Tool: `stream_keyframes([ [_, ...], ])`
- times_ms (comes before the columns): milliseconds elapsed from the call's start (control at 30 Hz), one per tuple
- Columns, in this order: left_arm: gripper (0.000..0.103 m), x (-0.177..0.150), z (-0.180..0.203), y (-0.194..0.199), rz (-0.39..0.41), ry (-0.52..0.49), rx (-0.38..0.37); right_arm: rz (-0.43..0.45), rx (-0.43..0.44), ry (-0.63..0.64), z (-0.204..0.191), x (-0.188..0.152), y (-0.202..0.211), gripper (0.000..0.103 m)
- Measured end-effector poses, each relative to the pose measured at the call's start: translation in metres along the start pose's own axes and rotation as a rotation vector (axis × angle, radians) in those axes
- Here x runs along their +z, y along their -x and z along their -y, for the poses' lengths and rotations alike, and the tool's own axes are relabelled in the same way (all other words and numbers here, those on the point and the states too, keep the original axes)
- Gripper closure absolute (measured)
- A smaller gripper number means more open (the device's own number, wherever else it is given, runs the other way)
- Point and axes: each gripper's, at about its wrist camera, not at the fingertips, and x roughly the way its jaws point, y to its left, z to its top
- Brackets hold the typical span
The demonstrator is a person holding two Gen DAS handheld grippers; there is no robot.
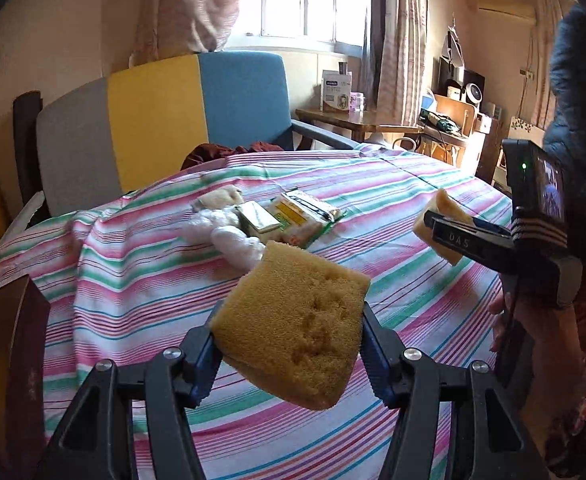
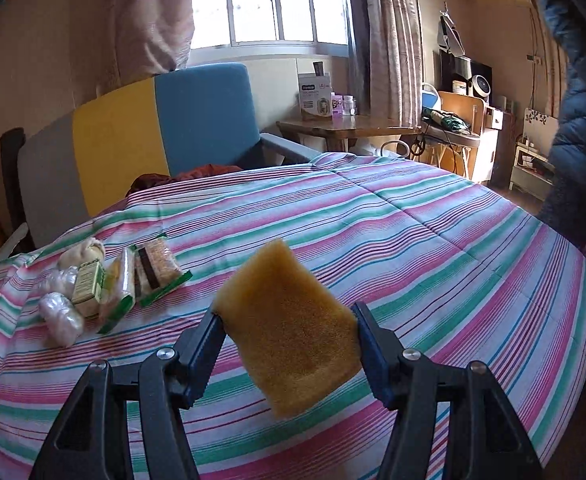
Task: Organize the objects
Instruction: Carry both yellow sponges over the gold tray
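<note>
1. A yellow sponge (image 1: 293, 328) is clamped between the fingers of the left gripper (image 1: 289, 344), lifted clear of the striped bedspread (image 1: 141, 280).
2. A second yellow sponge (image 2: 289, 340) is pinched, tilted, between the fingers of the right gripper (image 2: 289, 344), also raised above the bedspread.
3. In the left wrist view, the right gripper is seen to the right with its sponge, carried by a hand (image 1: 533, 340).
4. Farther off, a small pile of things is gathered on the bedspread: plastic-wrapped bundles (image 2: 59, 318), a small green box (image 2: 89, 282) and packaged snacks (image 2: 159, 272).
5. Behind the bed, a grey, yellow and blue chair (image 2: 165, 128) is seen.
</note>
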Motion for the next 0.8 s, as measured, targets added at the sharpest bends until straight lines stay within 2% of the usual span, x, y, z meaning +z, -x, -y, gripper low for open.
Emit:
stream_keyframes([
  [333, 0.041, -0.024, -0.069, 0.050, 0.010, 0.118, 0.098, -0.060, 0.130, 0.019, -0.053, -0.028, 0.031, 0.039],
  [800, 0.041, -0.063, -0.160, 0.107, 0.024, 0.298, 0.256, -0.087, 0.344, 0.019, -0.137, -0.050, 0.092, 0.039],
])
